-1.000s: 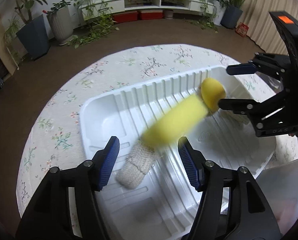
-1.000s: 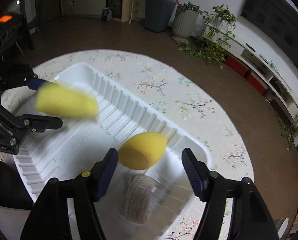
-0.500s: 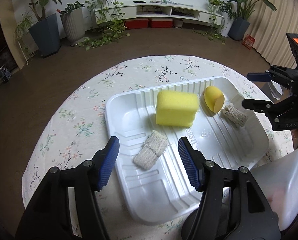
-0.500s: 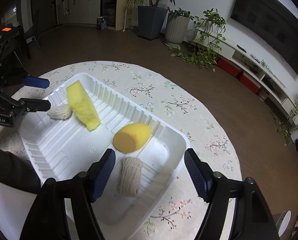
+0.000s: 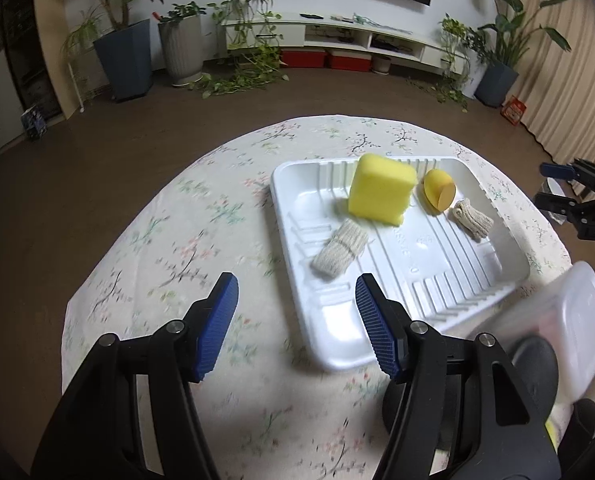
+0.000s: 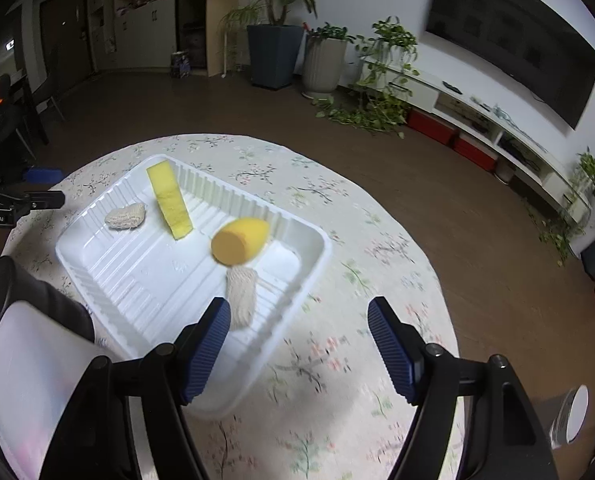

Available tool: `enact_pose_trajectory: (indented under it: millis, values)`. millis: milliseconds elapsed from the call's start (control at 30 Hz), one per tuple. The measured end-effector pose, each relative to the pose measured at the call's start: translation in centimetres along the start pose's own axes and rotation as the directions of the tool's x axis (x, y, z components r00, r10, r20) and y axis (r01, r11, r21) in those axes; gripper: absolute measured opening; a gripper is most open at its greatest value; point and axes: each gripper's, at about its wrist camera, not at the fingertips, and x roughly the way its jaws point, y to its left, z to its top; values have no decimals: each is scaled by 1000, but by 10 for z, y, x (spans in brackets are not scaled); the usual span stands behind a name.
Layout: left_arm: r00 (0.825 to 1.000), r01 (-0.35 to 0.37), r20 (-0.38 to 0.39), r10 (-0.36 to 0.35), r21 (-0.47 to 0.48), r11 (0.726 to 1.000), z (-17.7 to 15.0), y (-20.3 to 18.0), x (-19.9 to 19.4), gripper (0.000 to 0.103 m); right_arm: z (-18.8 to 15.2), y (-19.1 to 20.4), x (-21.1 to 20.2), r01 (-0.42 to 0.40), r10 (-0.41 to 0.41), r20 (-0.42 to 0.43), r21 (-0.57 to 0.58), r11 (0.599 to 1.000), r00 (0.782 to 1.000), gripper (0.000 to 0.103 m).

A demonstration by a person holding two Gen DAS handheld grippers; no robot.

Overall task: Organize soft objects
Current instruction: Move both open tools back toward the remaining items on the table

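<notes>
One white tray [image 5: 293, 184] holds four soft things: one yellow sponge [image 5: 381, 189], one orange sponge [image 5: 439, 191], two knitted rolls [image 5: 339, 250]. Left gripper [image 5: 295, 326] and right gripper [image 6: 299, 346]: jaws apart, nothing grasped.

- The left claw [image 5: 295, 320] hangs over the flowered cloth of the round worktop [image 5: 169, 248], its blue-padded jaws apart with nothing between them.
- A white ribbed tray [image 5: 449, 276] lies on the worktop ahead and to the right of the claw.
- In the tray, a yellow block sponge [image 5: 379, 190] stands on edge near the far wall.
- An orange egg-shaped sponge [image 5: 439, 191] lies just right of it.
- One beige knitted roll [image 5: 339, 251] lies in front of the block; another knitted piece [image 5: 472, 222] lies near the egg sponge.
- The right claw [image 5: 553, 186] shows at the right edge, open and empty.
- A translucent plastic container [image 5: 569, 320] sits blurred at lower right.
</notes>
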Motion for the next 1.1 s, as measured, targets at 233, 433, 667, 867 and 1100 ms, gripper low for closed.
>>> enact_pose_trajectory:
  millis: [233,433,667,867,1100]
  values:
    - [1000,-8,9,8,-26,1000,-22,9,-20,60,-25,-6,-27,19,-19,10,31,999,1000,74]
    - [1000,-8,21,8,-35,999,-46,7,-41,60,-47,-5,-53,12,-13,30,63,998,999,74]
    - [999,-2,38,2,-15,1000,-78,-7,-69,63,-82,11,-77,-7,4,37,72,997,999,74]
    - [999,14,44,-13,-28,1000,-106,-13,-88,64,-111,23,-95,-26,21,45,104,994,999,74]
    - [999,42,33,-40,-61,997,-146,-18,-102,64,-140,41,-112,-46,40,48,120,992,998,74]
